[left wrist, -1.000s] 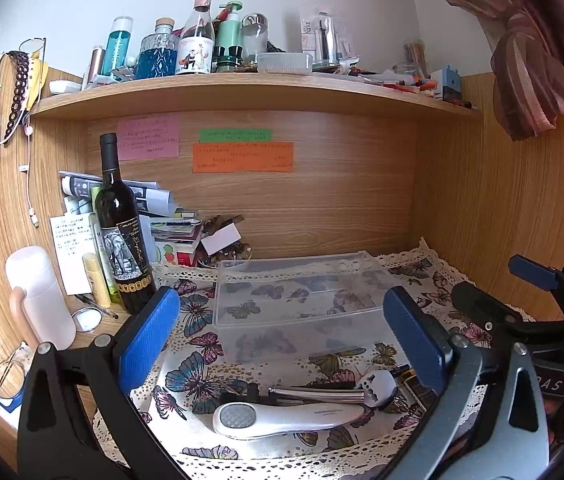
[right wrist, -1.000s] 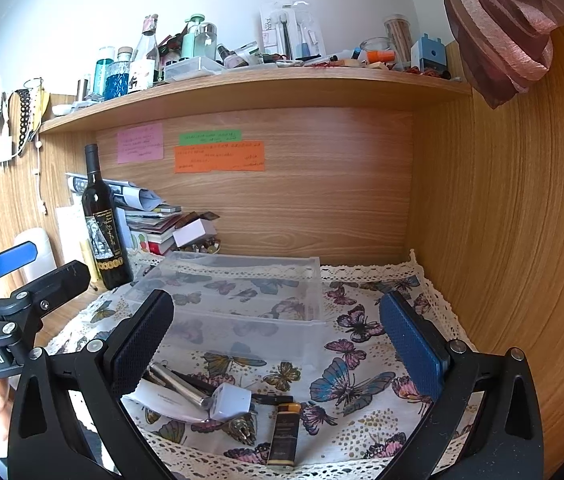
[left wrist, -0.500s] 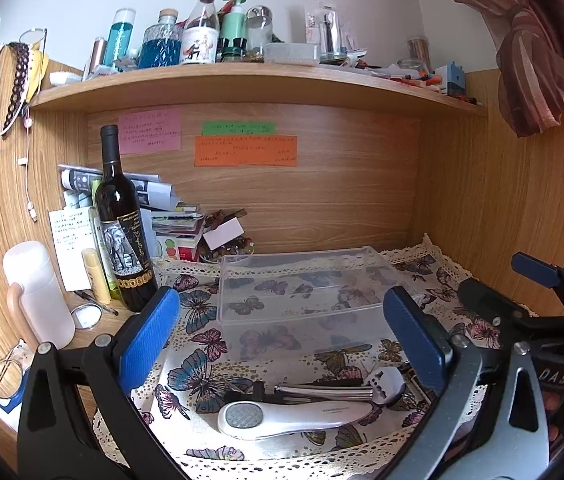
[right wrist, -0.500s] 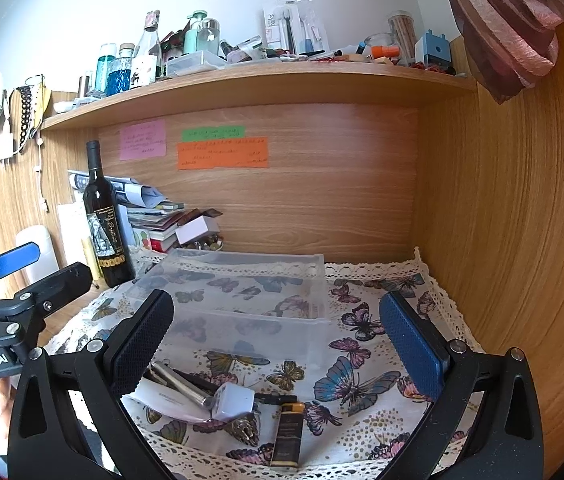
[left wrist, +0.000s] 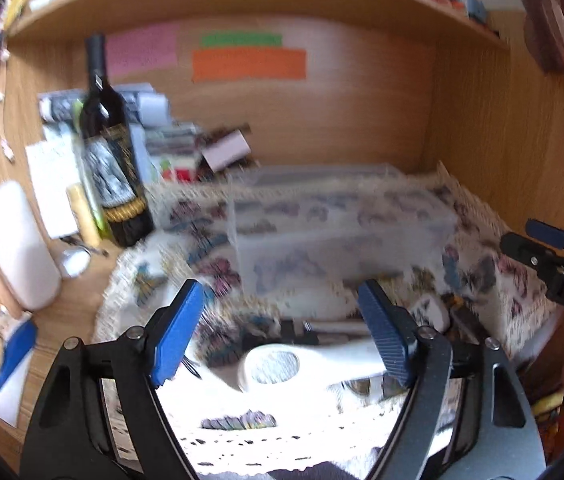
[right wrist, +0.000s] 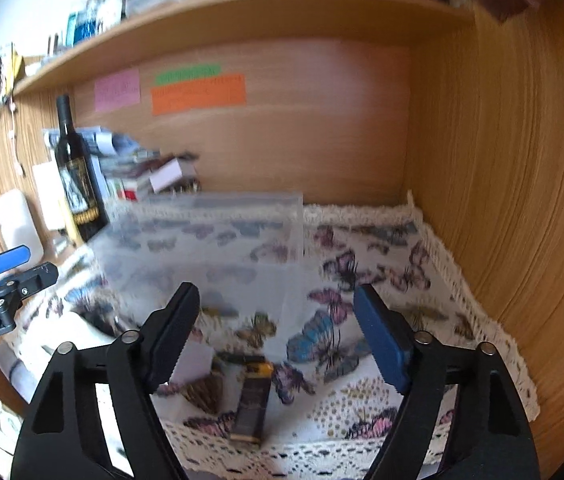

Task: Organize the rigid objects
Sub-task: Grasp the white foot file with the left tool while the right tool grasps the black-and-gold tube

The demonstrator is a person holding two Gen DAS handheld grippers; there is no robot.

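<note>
A clear plastic bin (left wrist: pixel 337 236) stands on the butterfly cloth; it also shows in the right wrist view (right wrist: pixel 210 252). In front of it lie a white handheld tool (left wrist: pixel 301 364), a metal piece with a white head (left wrist: pixel 425 312) and a dark rectangular lighter-like item (right wrist: pixel 252 400), beside a white block (right wrist: pixel 192 364). My left gripper (left wrist: pixel 282 332) is open and empty, just above the white tool. My right gripper (right wrist: pixel 278 336) is open and empty above the dark item. Both views are blurred by motion.
A wine bottle (left wrist: pixel 112 152) stands at the left with papers and books behind it, and a white bottle (left wrist: pixel 14 248) is further left. A cluttered shelf (right wrist: pixel 242 4) runs overhead. A wooden wall (right wrist: pixel 501 160) closes the right side.
Both grippers have dipped down and forward toward the items on the cloth. Both sets of jaws have narrowed somewhat but stay open.
</note>
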